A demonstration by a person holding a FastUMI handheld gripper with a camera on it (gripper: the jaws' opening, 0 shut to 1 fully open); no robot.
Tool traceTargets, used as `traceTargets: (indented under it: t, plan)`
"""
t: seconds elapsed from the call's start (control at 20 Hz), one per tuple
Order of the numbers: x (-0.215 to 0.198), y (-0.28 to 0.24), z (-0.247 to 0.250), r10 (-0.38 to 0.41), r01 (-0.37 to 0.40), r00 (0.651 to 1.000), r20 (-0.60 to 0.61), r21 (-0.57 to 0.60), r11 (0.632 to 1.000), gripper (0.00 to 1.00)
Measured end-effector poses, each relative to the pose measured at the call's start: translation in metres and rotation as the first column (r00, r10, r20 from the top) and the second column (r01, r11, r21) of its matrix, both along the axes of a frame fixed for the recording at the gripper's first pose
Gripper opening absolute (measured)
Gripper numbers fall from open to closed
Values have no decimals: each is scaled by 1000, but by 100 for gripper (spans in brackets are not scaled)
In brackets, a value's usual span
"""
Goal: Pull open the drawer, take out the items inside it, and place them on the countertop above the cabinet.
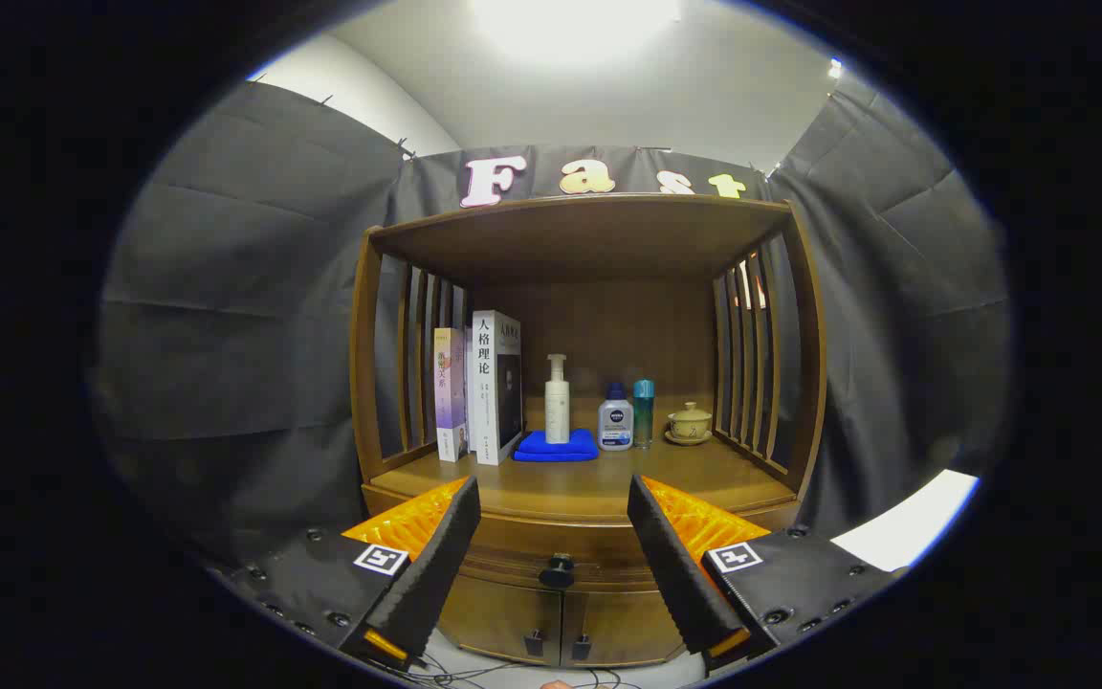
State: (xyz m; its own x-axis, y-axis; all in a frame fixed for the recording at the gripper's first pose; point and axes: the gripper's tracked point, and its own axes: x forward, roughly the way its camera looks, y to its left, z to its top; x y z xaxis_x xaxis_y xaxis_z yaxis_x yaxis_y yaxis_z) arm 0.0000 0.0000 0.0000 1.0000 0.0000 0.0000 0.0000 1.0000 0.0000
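Note:
A brown wooden cabinet with slatted sides stands ahead of me. Its drawer is closed, with a dark round knob at its front. My gripper is open, its two fingers spread wide with nothing between them. The knob sits between and just beyond the fingers, a short way off. The countertop above the drawer runs between the fingertips. What lies inside the drawer is hidden.
On the countertop stand two books, a white pump bottle on a folded blue cloth, a small grey bottle, a teal bottle and a lidded cup. Two lower doors sit below the drawer.

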Motion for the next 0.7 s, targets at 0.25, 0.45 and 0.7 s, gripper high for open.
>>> traceTargets:
  t: [0.25, 0.45, 0.7]
  plan:
    - [1, -1, -2, -6, 6, 1000, -7, 10, 1000, 98]
    - [3, -3, -3, -18, 18, 1000, -4, 16, 1000, 98]
    - [10, -6, -15, -20, 21, 999, -29, 16, 1000, 98]
